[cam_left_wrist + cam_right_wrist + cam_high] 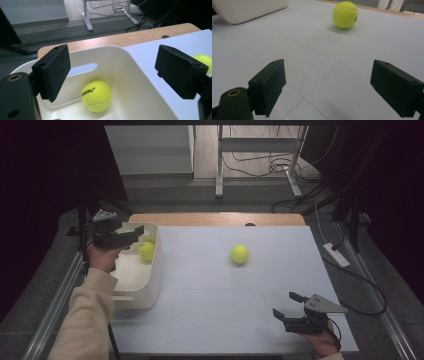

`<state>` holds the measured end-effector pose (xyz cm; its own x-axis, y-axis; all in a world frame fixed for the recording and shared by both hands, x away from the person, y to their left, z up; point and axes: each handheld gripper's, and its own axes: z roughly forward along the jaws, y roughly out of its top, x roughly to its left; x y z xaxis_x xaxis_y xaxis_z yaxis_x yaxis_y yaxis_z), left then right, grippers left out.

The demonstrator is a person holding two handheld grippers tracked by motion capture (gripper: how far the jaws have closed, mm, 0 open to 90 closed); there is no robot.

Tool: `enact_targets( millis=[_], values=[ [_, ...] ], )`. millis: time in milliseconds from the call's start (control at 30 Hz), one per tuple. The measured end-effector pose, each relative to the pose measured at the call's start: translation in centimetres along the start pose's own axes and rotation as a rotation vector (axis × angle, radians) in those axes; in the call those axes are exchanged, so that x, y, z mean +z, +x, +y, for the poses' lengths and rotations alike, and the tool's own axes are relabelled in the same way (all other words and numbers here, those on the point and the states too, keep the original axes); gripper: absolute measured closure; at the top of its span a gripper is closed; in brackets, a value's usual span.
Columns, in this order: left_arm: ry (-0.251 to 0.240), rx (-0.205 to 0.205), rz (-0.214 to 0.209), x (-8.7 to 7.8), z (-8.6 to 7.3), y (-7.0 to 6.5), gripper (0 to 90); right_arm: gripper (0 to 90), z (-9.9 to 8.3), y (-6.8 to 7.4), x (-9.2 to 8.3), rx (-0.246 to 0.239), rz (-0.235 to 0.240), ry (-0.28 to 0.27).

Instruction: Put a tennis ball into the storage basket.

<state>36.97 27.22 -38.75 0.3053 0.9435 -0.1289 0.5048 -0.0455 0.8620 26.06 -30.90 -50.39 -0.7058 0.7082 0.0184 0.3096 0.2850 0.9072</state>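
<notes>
White-topped desk [235,310], dark room. Left gripper [131,231] hung over the white bin [150,290], fingers [53,71] apart and empty; one tennis ball [146,250] lay inside it. Right gripper [286,306] stood open, well right of the bin; second ball [240,253] between.

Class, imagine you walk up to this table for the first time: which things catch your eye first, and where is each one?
Two bright yellow tennis balls stand out: one tennis ball lies alone on the white table, the other ball sits inside the white bin at the table's left edge. The left gripper hovers open over that bin, while the right gripper rests open near the table's front right corner.
</notes>
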Motion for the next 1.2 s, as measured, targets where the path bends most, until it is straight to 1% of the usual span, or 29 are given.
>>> enact_targets(
  millis=[200,333,433,467,500,600,800,1000,1100,1200],
  values=[
    [-0.012,0.037,-0.042,-0.5,0.2,-1.3,14.4,13.0,0.0,0.0,0.0,-0.001,0.001,0.0],
    [-0.019,0.064,-0.076,-0.8,0.3,-2.2,14.4,13.0,0.0,-0.1,0.1,0.009,0.002,-0.003],
    [-0.024,0.071,-0.09,-0.9,0.3,-2.6,14.4,13.0,0.1,-0.1,0.1,0.011,0.003,-0.002],
    [-0.024,0.08,-0.102,-1.0,0.3,-2.9,14.3,13.0,0.1,-0.2,0.2,0.012,0.003,-0.003],
    [-0.024,0.08,-0.102,-1.0,0.3,-2.9,14.3,13.0,0.1,-0.2,0.2,0.012,0.003,-0.003],
    [-0.027,0.092,-0.128,-1.2,0.2,-3.5,14.2,13.0,0.1,-0.2,0.3,0.017,0.005,-0.006],
    [-0.029,0.102,-0.152,-1.4,0.0,-4.1,14.0,13.0,0.2,-0.3,0.7,0.018,0.012,-0.004],
    [-0.036,0.09,-0.194,-1.6,-0.2,-4.8,14.0,13.0,0.3,-0.3,0.6,0.021,0.008,-0.011],
    [-0.041,0.104,-0.203,-1.7,-0.3,-5.2,13.9,13.0,0.3,-0.3,0.5,0.022,0.004,-0.016],
    [-0.051,0.108,-0.219,-1.9,-0.4,-5.6,13.9,13.0,0.3,-0.3,0.5,0.019,0.002,-0.009]
  ],
)
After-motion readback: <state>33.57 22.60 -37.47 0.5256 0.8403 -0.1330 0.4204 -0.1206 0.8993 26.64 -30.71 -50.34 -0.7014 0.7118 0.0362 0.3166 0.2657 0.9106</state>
